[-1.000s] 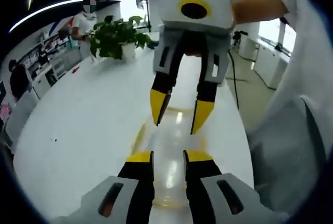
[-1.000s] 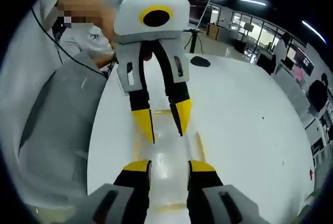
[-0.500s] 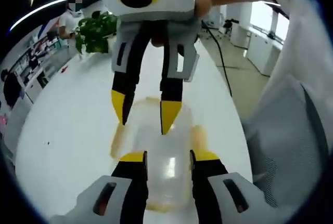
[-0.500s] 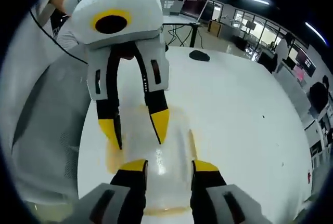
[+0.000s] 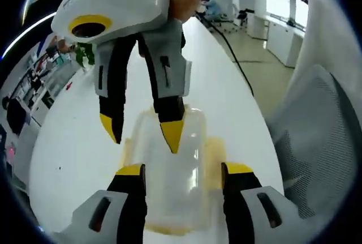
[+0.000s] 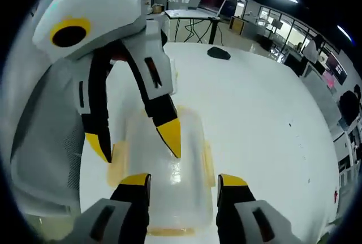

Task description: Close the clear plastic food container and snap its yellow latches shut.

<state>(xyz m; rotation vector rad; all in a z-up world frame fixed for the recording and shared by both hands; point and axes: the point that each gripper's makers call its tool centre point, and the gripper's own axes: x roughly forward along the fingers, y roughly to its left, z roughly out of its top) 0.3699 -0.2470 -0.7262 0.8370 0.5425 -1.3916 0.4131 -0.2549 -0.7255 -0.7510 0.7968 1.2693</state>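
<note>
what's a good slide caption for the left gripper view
Two open yellow-tipped grippers, left and right, straddle a clear plastic food container with yellow latches on a white table.

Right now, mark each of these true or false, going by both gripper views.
1. The clear container sits on a white table. True.
2. Both grippers have their jaws spread open. True: the left gripper and the right gripper both show a wide gap between yellow tips.
3. The right gripper is clamped shut on a yellow latch. False: its jaws are open, straddling the container's end.
4. The container is lying on the floor. False: it rests on the tabletop.
5. A dark rounded object lies farther off on the table. True.
</note>
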